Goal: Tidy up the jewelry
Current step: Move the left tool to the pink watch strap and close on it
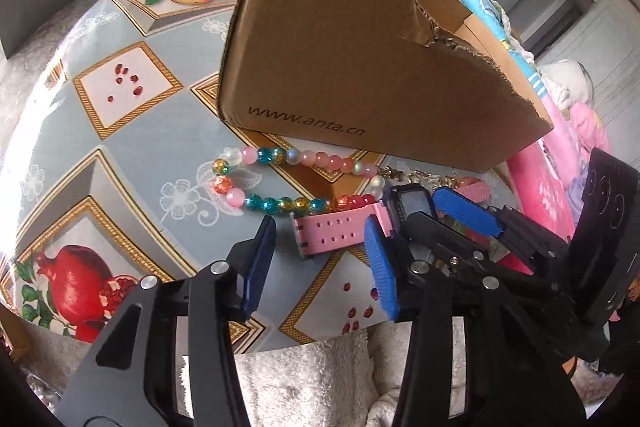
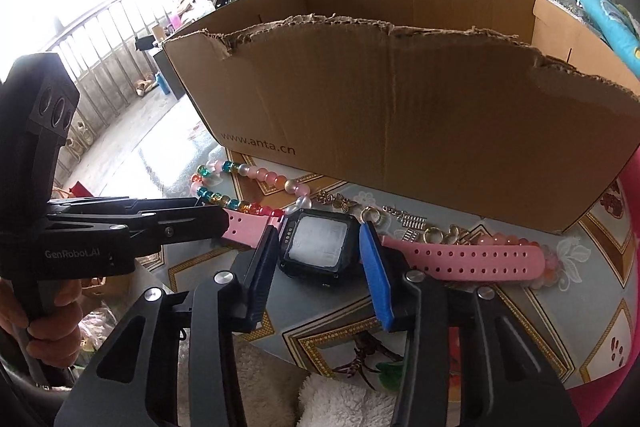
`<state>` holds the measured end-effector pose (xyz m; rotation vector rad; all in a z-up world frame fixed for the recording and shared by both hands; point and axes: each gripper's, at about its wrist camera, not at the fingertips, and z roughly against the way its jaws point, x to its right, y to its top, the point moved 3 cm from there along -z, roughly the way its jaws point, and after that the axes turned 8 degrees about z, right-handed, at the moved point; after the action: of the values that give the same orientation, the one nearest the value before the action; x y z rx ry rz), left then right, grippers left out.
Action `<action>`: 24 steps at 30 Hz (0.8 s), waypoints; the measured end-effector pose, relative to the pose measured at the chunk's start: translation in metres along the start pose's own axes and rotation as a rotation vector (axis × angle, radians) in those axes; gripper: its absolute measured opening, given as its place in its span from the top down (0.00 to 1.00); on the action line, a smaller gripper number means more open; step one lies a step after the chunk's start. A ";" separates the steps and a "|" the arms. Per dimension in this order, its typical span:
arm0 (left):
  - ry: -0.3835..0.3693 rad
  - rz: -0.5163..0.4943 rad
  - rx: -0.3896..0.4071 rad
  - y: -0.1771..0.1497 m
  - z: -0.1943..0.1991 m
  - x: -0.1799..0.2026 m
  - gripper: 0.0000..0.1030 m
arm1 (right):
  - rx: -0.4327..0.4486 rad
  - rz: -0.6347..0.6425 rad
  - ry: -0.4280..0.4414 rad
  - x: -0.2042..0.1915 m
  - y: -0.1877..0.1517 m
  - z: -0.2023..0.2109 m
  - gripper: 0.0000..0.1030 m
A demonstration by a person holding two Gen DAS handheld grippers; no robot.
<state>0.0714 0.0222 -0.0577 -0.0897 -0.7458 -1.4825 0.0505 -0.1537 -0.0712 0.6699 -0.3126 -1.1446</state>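
We have both tools on the pink watch, which lies flat on the table just in front of the torn cardboard box. The right gripper brackets the watch face, jaws half-narrowed, pads about touching its sides; we can't tell if it grips yet. The left gripper straddles the left strap, jaws partly narrowed, not visibly pinching. Likely a two-handed lift into the box. A beaded bracelet, small gold charms and rings sit between watch and box. Surface is a fruit-print tablecloth; cluttered room, window railing, hanging clothes behind.
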 end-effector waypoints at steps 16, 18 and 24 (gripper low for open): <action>-0.224 0.228 -0.041 0.002 -0.010 -0.016 0.61 | 0.022 0.005 0.017 0.005 -0.008 0.009 0.60; -0.213 0.208 -0.021 0.003 -0.008 -0.011 0.61 | 0.023 0.007 0.018 0.006 -0.008 0.010 0.60; -0.095 0.113 0.016 0.001 -0.005 0.004 0.74 | 0.028 0.004 0.013 0.008 -0.009 0.013 0.60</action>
<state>0.0742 0.0165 -0.0597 -0.1884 -0.8161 -1.3714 0.0396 -0.1674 -0.0679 0.7011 -0.3190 -1.1331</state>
